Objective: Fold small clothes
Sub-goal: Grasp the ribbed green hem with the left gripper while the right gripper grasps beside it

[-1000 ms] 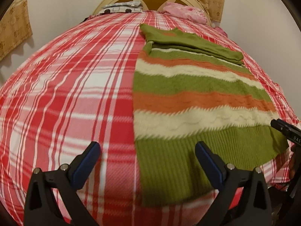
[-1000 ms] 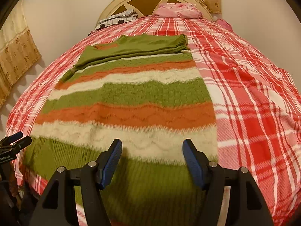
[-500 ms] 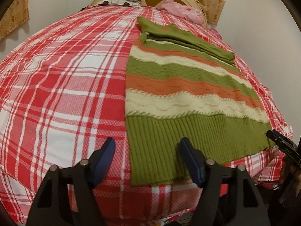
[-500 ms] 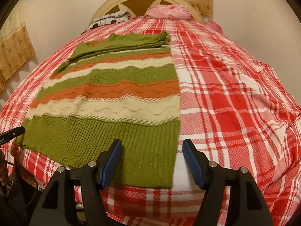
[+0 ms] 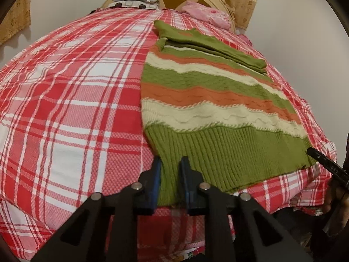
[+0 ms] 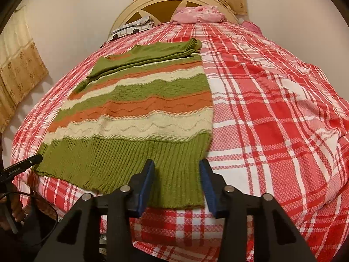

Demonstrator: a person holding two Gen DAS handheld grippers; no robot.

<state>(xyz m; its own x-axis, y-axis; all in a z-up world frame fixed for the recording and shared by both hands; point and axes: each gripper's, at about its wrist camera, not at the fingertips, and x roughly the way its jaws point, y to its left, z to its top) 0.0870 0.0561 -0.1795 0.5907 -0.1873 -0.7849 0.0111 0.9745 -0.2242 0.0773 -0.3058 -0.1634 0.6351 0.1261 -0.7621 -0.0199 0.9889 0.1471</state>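
**Inspector:** The bed point(image 5: 65, 100), under its red checked cover, carried the sweater point(image 5: 218, 109) laid lengthwise with the sleeves folded across its top and the ribbed hem hanging at the near edge. Nothing else lay on the cover beside it.

**Supervisor:** And the tools?

**Inspector:** The left gripper point(image 5: 170, 181) was nearly closed and closing further, its pads pressed on a bunched ridge of the hem's left corner. The right gripper point(image 6: 177, 183) stood at middling width, jaws closing, the right corner of the hem between them, but the pads had not yet met the cloth.

**Supervisor:** Risks?

**Inspector:** In my judgement, three. The largest: the two grips were uneven, so a lift begun before the right had bitten would drag the sweater askew. Next, the left pads may have taken the cover along with the knit; I could not tell, as the two lay tight together there. Last, the thick rib could slip from a shallow pinch, and the folded sleeves could slide off.

**Supervisor:** Surroundings?

**Inspector:** A headboard point(image 6: 152, 6), curtains point(image 6: 19, 69), a pink pillow point(image 6: 196, 14) and a patterned pillow point(image 6: 130, 28) sat well beyond the collar. None obstructed a fold toward the head. A dark cable point(image 6: 43, 209) hung below the bed's near edge by the left tool, clear of the sweater.
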